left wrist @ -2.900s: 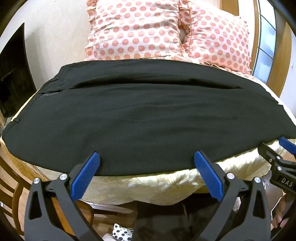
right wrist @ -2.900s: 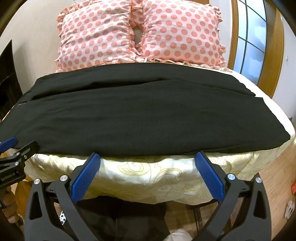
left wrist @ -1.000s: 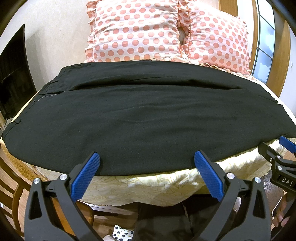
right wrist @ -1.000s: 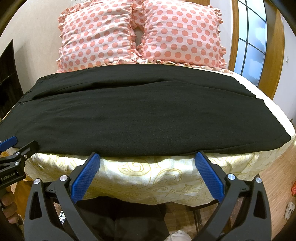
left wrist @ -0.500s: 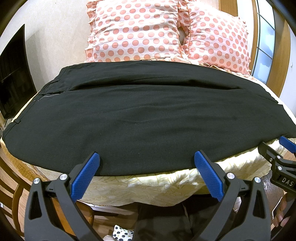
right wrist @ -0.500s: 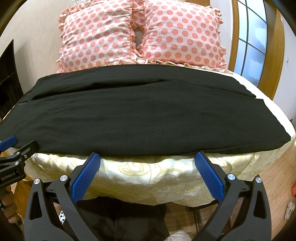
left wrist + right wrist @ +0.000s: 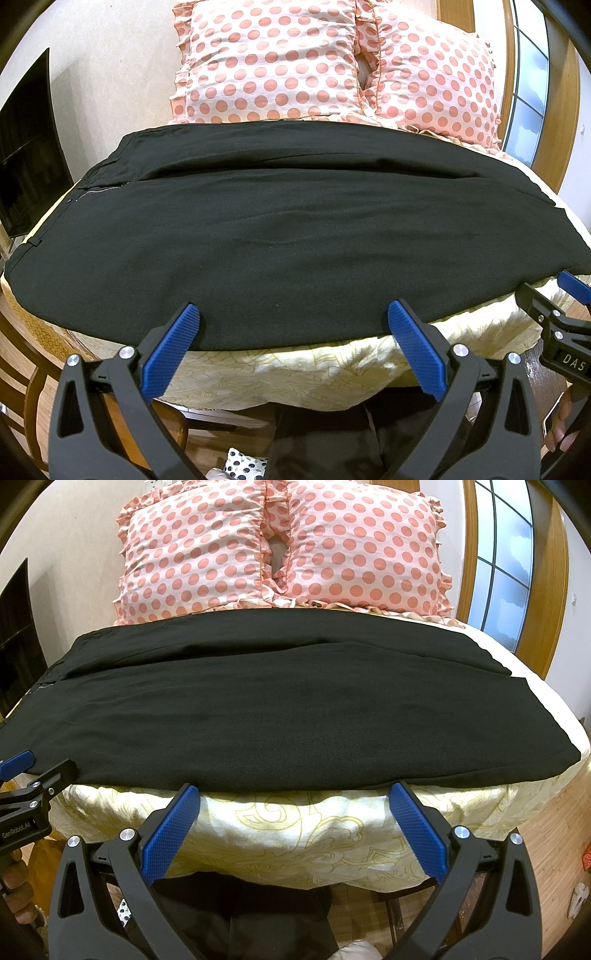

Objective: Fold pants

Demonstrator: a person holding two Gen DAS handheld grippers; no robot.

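One pants (image 7: 288, 236) on bed, two pillows (image 7: 273, 62) behind (both grippers' fingers (image 7: 171, 352) spread wide, empty)

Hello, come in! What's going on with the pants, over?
Left gripper open, right gripper open, both at bed edge. Pants flat, unfolded. Pillows behind, nothing in the way.

My left gripper (image 7: 293, 347) and right gripper (image 7: 295, 825) look alike: black plastic frames with triangular cut-outs, silver screws at the joints, ribbed blue pads (image 7: 170, 350) on the fingers. White lettering marks each body. Bare skin shows at my hand (image 7: 16, 886).
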